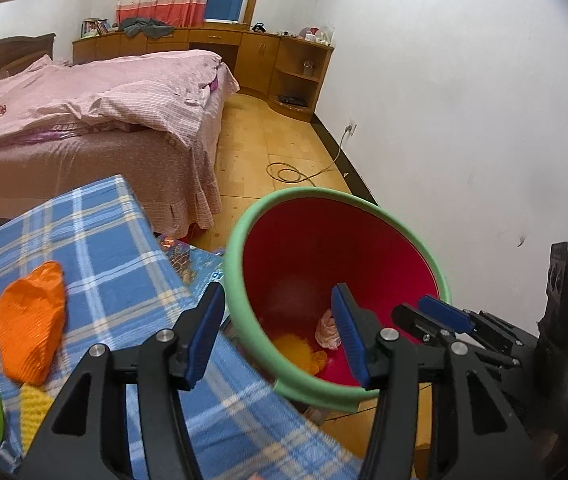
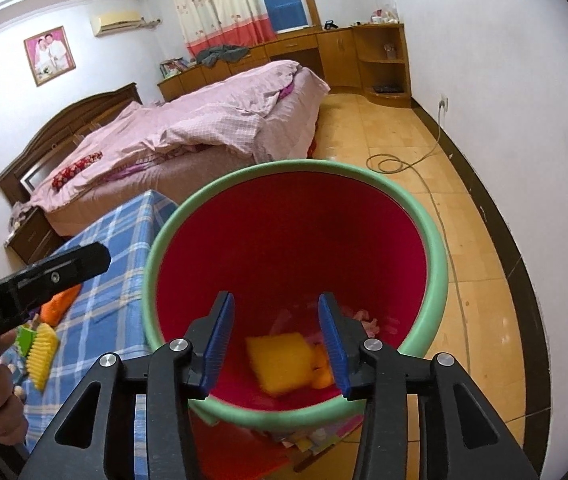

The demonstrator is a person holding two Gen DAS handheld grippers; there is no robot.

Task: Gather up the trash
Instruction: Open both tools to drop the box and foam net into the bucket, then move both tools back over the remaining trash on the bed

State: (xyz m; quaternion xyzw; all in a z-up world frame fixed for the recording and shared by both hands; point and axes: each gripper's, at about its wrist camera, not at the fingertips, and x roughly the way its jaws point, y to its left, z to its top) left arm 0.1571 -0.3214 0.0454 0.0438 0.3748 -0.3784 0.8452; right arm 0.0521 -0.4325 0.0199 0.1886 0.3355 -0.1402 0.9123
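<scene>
A bedroom with a pink-covered bed (image 2: pixel 212 120), tiled floor and a low counter (image 1: pixel 116 240) under a blue plaid cloth frames the work. The right gripper (image 2: pixel 280 344) hangs over the red bin (image 2: pixel 436 280) with its green rim, jaws partly apart with nothing pressed between them; a blurred yellow piece (image 2: pixel 280 360) shows below and between the jaws, apparently inside the bin beside a pink scrap (image 1: pixel 328 332). The left gripper (image 1: pixel 276 332) stands at the bin's near rim, jaws half apart and empty, one jaw over the counter edge, the other over the bin's mouth. Left of those jaws, on the counter, lies an orange crumpled wrapper (image 1: pixel 30 320), with purple, green and yellow bits (image 2: pixel 42 356) just beyond it. To do this well, I would lift the right jaws straight clear of the rim, then approach the orange wrapper from above, closing across its narrow width.
</scene>
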